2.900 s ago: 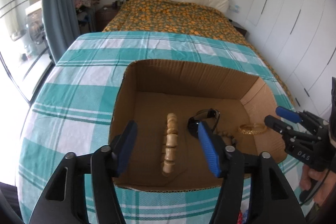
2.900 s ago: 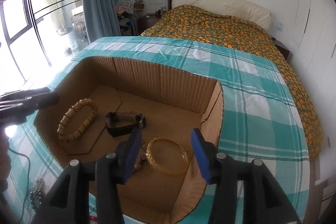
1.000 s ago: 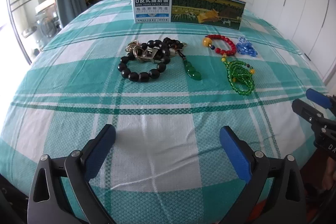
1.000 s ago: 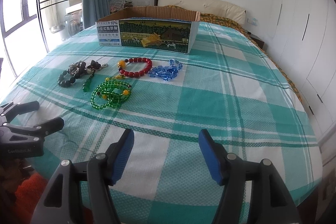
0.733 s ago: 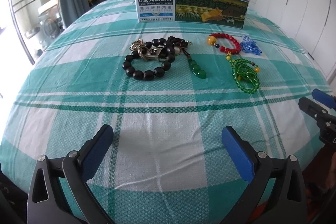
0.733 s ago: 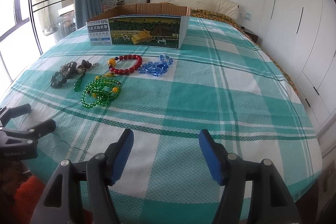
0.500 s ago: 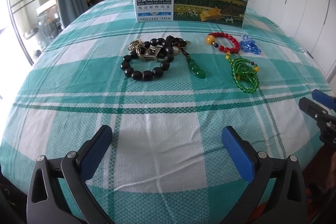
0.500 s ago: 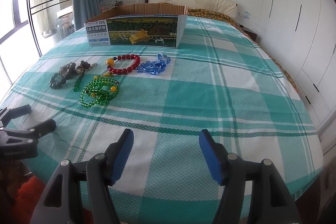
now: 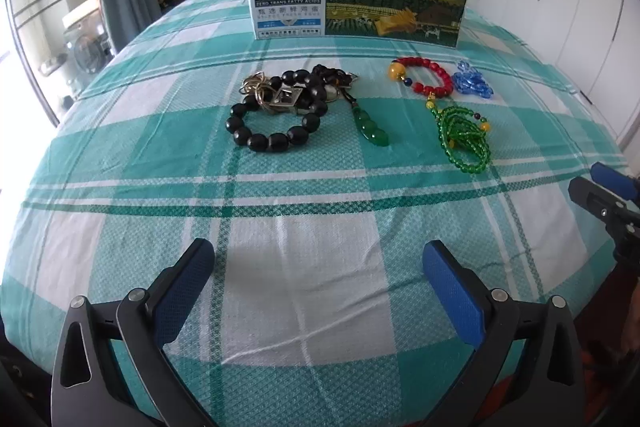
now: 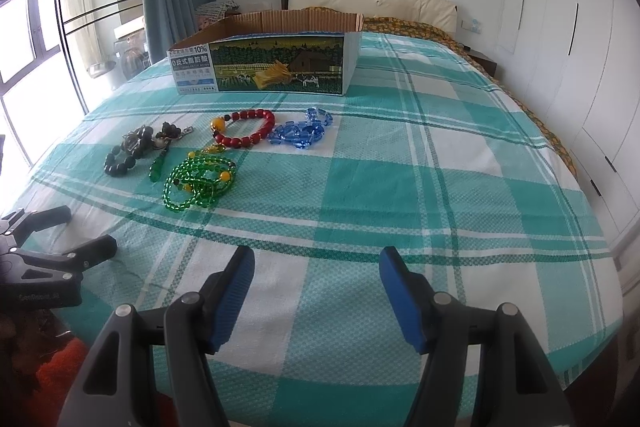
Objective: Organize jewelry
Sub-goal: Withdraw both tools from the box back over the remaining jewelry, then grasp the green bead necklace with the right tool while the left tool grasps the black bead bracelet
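Teal-and-white checked cloth covers the whole work surface, with a bed under an orange patterned cover and white wardrobe doors behind it. At the far side of the cloth stands one open cardboard box with a printed farm picture on its front.

Five separate pieces of jewelry lie in a loose row in front of the box, well apart from both grippers. Furthest left in the left wrist view is a bracelet of large round black beads, with a tangle of silver metal rings and a diamond-shaped pendant resting on its far edge. Just beside it lies a green leaf-shaped pendant on a dark cord. Next comes a red bead bracelet with one yellow bead, then a small heap of clear blue beads touching it or nearly so. Nearer the camera is a bunched strand of small green beads with yellow accents.

Both grippers hover over bare cloth near its front edge. The left gripper stands wide with nothing between its blue pads. The right gripper is parted too, empty, its spread somewhat narrower.
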